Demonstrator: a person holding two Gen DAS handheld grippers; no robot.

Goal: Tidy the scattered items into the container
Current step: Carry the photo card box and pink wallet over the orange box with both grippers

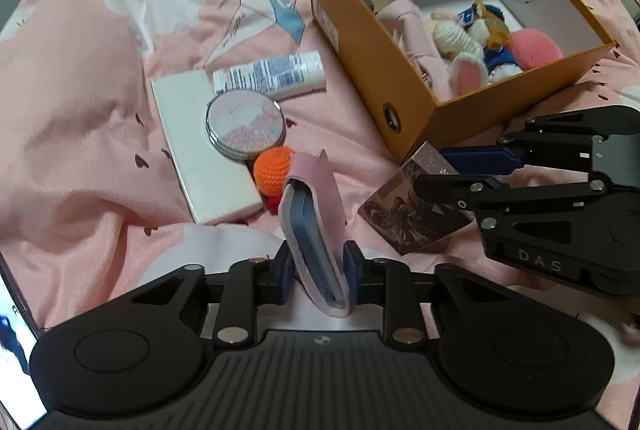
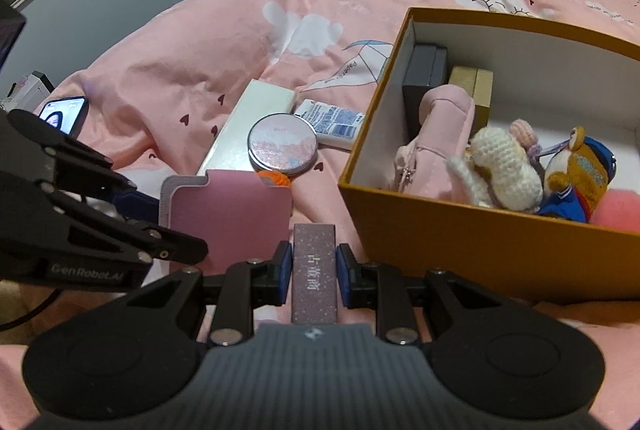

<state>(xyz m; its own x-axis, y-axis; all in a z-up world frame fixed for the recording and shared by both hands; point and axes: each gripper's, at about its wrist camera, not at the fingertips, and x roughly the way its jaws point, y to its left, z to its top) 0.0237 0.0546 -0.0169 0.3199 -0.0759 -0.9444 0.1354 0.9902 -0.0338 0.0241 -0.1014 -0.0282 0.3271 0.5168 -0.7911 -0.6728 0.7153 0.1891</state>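
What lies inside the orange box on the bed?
Inside the orange box: a pink pouch, a cream crochet toy, a doll in blue, a pink puff, a dark box and a gold box. Whatever lies beneath them is covered.

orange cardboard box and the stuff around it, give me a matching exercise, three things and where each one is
Things:
1. pink card holder
2. round pink compact mirror
3. cream crocheted bunny

Places:
A. inside the orange cardboard box
B. between the left gripper's pads
C. resting on the flat white box

Pairs: 1-B, 2-C, 3-A
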